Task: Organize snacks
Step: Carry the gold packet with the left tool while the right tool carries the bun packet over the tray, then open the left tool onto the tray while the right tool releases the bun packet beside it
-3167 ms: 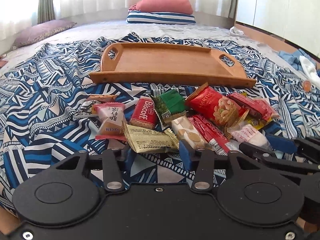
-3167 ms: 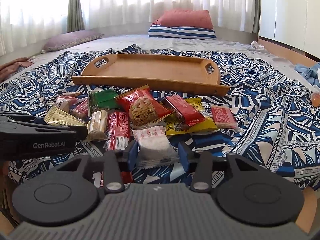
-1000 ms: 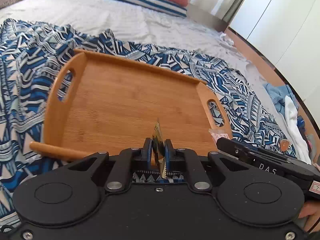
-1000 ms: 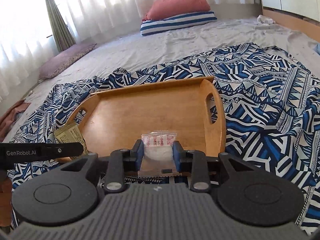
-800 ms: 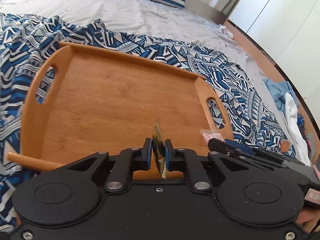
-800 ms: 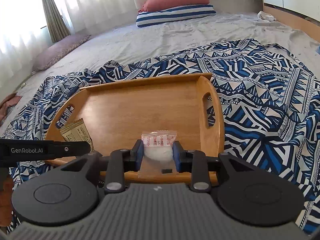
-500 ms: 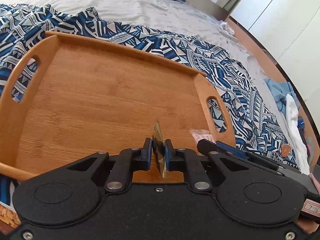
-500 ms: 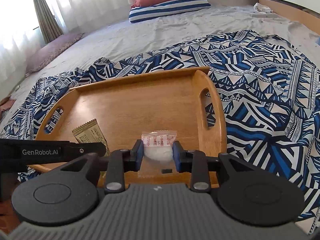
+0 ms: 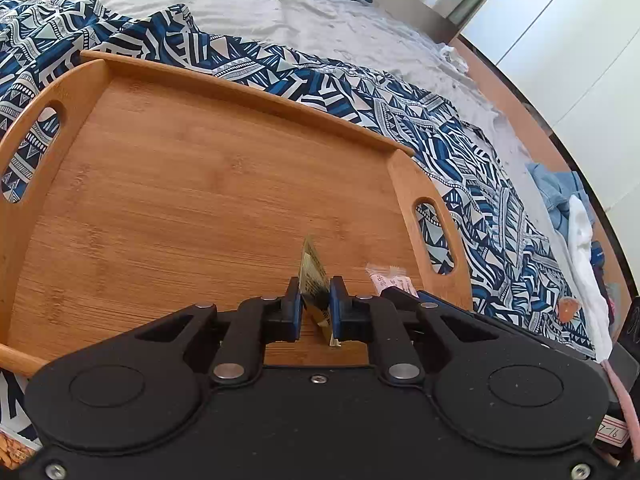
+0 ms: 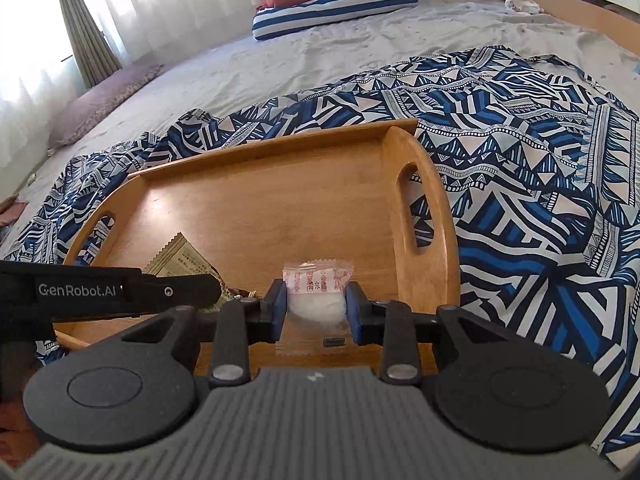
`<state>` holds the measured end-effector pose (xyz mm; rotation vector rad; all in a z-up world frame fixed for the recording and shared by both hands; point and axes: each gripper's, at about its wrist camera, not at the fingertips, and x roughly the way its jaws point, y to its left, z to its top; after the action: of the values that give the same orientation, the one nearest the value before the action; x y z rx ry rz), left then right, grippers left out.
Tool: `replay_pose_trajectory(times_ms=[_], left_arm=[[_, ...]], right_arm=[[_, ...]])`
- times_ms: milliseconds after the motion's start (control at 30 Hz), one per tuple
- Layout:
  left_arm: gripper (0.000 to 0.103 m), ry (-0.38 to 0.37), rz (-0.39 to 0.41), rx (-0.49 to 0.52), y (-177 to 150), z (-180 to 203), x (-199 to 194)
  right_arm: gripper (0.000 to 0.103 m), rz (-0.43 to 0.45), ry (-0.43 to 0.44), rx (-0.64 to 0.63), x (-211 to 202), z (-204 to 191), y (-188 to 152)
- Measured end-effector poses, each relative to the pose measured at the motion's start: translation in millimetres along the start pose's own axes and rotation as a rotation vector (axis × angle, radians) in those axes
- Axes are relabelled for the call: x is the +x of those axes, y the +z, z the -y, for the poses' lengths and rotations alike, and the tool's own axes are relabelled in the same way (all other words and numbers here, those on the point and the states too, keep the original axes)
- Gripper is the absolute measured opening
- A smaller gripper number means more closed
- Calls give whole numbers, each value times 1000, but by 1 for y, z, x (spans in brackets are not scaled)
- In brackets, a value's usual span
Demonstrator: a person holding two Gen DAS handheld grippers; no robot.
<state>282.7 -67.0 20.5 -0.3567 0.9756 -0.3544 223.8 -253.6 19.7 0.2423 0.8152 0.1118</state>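
A wooden tray (image 9: pixel 180 200) (image 10: pixel 280 208) with cut-out handles lies on a blue patterned blanket. My left gripper (image 9: pixel 314 300) is shut on a flat gold snack packet (image 9: pixel 312 272), held edge-on just above the tray's near right part. From the right wrist view the same gold packet (image 10: pixel 180 258) shows flat beside the left gripper's arm. My right gripper (image 10: pixel 316 300) is shut on a clear packet with a white sweet and red print (image 10: pixel 318 292), low over the tray's near right corner. That packet's top (image 9: pixel 388 276) peeks out to the right of the left gripper.
The patterned blanket (image 10: pixel 540 220) covers the near bed; bare grey sheet and a striped pillow (image 10: pixel 332 4) with a red one lie beyond. A corner of a nut packet (image 9: pixel 14 450) shows at the lower left. Clothes (image 9: pixel 560 192) lie at the bed's right edge.
Both grippers have come forward and down over the tray with their packets still held; the tray now fills more of both views. The snack pile seen earlier is out of sight.
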Motion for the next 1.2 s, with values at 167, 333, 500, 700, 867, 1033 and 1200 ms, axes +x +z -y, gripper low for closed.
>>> replay_pose_trajectory(times_ms=[167, 333, 500, 700, 867, 1033, 1200], left_arm=[[13, -26, 8, -45, -5, -3, 2], [14, -42, 15, -49, -10, 0, 5], [15, -55, 7, -49, -13, 5, 8], [19, -53, 11, -66, -17, 6, 11], [21, -33, 21, -44, -19, 11, 9], [32, -4, 26, -23, -19, 13, 5], [56, 23, 41, -8, -19, 10, -5]], right_arm=[[37, 6, -3, -7, -1, 1, 0], [37, 9, 6, 11, -1, 7, -2], [37, 12, 7, 9, -2, 8, -2], [38, 8, 8, 7, -3, 9, -2], [41, 8, 11, 9, -4, 9, -2], [43, 17, 8, 4, -7, 7, -2], [44, 29, 8, 10, -13, 8, 0]])
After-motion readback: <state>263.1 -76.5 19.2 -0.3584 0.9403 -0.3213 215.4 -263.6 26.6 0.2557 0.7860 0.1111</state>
